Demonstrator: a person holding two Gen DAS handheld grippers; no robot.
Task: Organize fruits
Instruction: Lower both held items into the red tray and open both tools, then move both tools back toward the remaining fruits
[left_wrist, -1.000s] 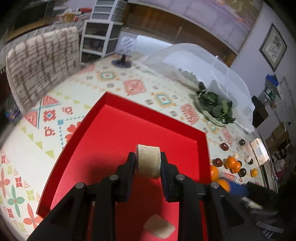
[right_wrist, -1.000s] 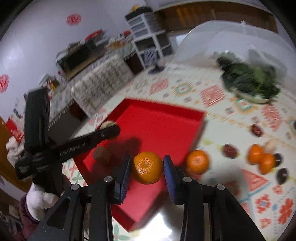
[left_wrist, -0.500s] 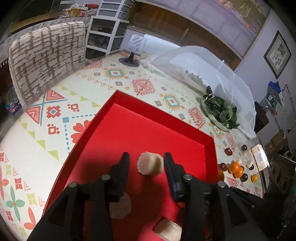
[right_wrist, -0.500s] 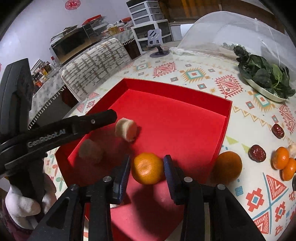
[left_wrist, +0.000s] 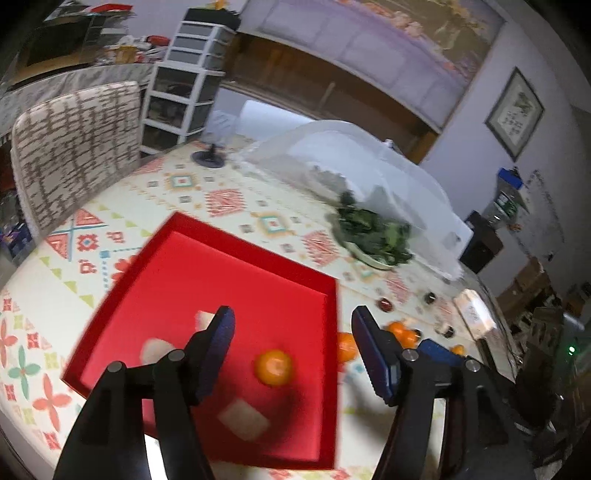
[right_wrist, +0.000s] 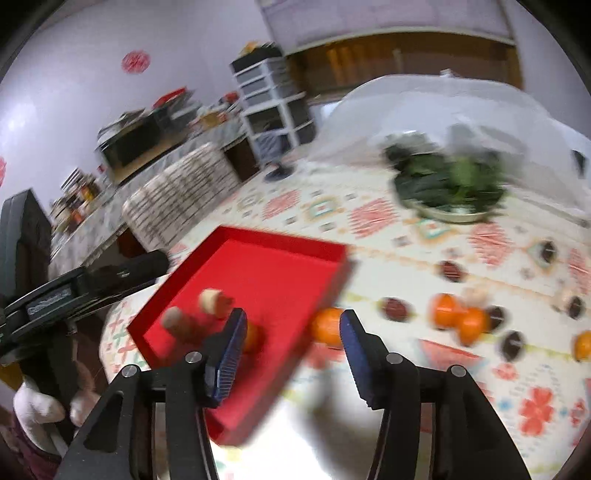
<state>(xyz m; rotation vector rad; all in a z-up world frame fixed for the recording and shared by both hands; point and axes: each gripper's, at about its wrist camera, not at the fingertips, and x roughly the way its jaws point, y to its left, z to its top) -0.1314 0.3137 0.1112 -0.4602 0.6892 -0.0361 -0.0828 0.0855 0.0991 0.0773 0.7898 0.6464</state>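
The red tray (left_wrist: 177, 229) holds three pale fruit pieces (left_wrist: 155, 349) and one orange (left_wrist: 274, 367). My left gripper (left_wrist: 293, 328) hovers above the tray, its jaws opening, and no pad touches anything. In the right wrist view the tray (right_wrist: 280, 240) shows two pale pieces (right_wrist: 216, 301) and the orange (right_wrist: 253, 338), half hidden behind a finger. My right gripper (right_wrist: 291, 326) is over the tray's right edge, jaws opening and empty. A second orange (right_wrist: 327, 326) lies on the cloth just outside the tray. The view is motion-blurred.
More oranges (right_wrist: 447, 310) and dark dates (right_wrist: 395, 308) lie scattered on the patterned tablecloth to the right. A plate of greens (left_wrist: 373, 236) sits under a raised mesh cover (left_wrist: 369, 158). A patterned chair (left_wrist: 74, 155) stands at the table's left.
The left gripper let go of its pale piece into the tray, opened and lifted away. The right gripper released its orange in the tray, opened and drew back to the right.
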